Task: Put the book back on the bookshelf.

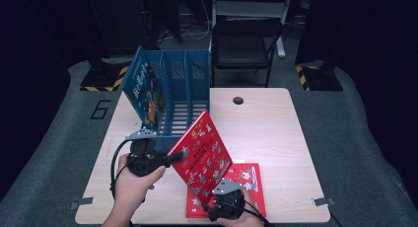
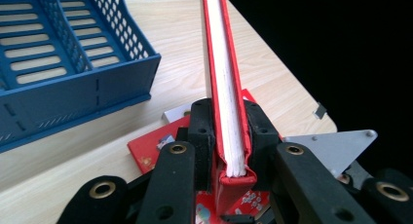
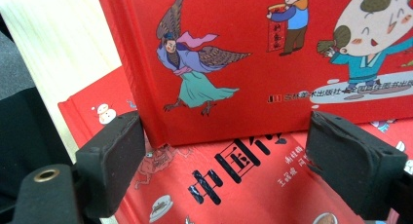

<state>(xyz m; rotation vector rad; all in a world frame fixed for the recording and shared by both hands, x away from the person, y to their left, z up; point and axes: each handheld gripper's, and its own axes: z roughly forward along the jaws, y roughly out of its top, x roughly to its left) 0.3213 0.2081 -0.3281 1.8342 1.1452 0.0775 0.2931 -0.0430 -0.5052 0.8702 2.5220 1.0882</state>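
Lifting the red picture book [image 1: 204,155] off the table is where this is at, I'd say. It stands tilted up on its lower edge over the front middle of the wooden table [image 1: 276,138], right above a second red book [image 1: 249,180] lying flat under it. The left gripper [image 1: 181,155] has its jaws pressed together on the book's edge; in the left gripper view the pads pinch both covers with the white page block [image 2: 228,112] between them. The right gripper [image 3: 229,160] sits down at the near lower corner with its jaws spread wide, pads either side of the cover but not touching it, so it's holding nothing.

Just behind stands the blue file rack [image 1: 185,96], with a blue book [image 1: 145,91] already leaning in its left slot. The other slots look free.

My guess for the next move: swing the red book upright, line it up with an open slot and slide it in. One-handed pinch on a hardcover, so it could pivot if rushed.
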